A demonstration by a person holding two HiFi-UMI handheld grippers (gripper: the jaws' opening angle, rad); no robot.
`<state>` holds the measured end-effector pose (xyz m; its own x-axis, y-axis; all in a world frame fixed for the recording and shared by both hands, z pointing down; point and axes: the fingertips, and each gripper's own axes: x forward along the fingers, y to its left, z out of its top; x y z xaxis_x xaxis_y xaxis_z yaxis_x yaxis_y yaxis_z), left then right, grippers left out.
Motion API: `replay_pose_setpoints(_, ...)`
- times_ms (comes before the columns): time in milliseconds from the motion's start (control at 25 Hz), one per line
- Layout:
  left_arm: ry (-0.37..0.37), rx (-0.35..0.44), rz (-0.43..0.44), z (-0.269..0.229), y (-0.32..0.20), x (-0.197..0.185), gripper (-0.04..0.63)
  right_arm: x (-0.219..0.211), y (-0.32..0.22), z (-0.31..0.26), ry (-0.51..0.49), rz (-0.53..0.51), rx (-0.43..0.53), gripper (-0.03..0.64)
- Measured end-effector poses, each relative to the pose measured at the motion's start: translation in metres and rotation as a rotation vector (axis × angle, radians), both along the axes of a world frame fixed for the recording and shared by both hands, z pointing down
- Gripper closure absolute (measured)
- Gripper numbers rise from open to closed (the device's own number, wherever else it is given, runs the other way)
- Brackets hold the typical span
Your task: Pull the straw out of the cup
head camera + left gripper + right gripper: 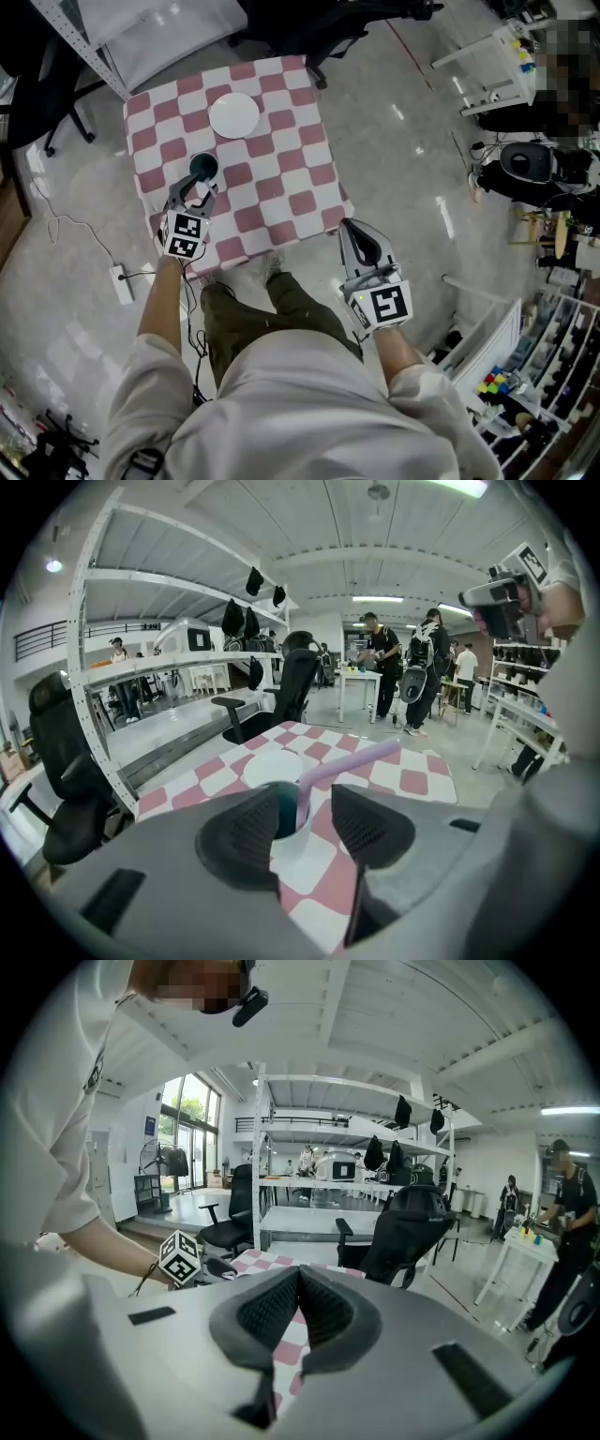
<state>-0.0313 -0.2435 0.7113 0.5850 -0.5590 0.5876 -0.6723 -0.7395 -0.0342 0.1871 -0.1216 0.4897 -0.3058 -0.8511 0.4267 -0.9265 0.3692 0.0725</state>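
Observation:
A cup (203, 165) with a dark teal inside stands near the left edge of the pink-and-white checkered table (281, 187). In the left gripper view the cup (292, 844) is white outside, and a purple straw (349, 760) leans out of it to the right. My left gripper (199, 190) hangs just over the cup, open, with the straw rising between its pads (246, 834) and a gap showing on the right side (305, 822). My right gripper (354, 231) hovers off the table's front right corner, shut with nothing in it (299, 1283).
A white plate (233, 115) lies beyond the cup (272, 766). Black office chairs (309, 33) and a metal shelf rack (141, 667) stand behind the table. A power strip (119, 278) with its cable lies on the floor to the left. People stand far off (386, 667).

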Motion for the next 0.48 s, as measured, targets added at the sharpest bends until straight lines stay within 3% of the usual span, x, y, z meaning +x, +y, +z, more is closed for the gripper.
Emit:
replay_pose_setpoints(280, -0.009, -0.002, -0.003, 0.0072, -0.0057, 0.0017, 0.456, 0.0036, -0.0034, 0.0012, 0.01, 0.005, -0.009, 0.614)
replay_pose_setpoints(480, -0.014, 0.013, -0.015, 0.0087, -0.0087, 0.0042, 0.541, 0.008, -0.0049, 0.0028, 0.013, 0.007, -0.013, 0.614)
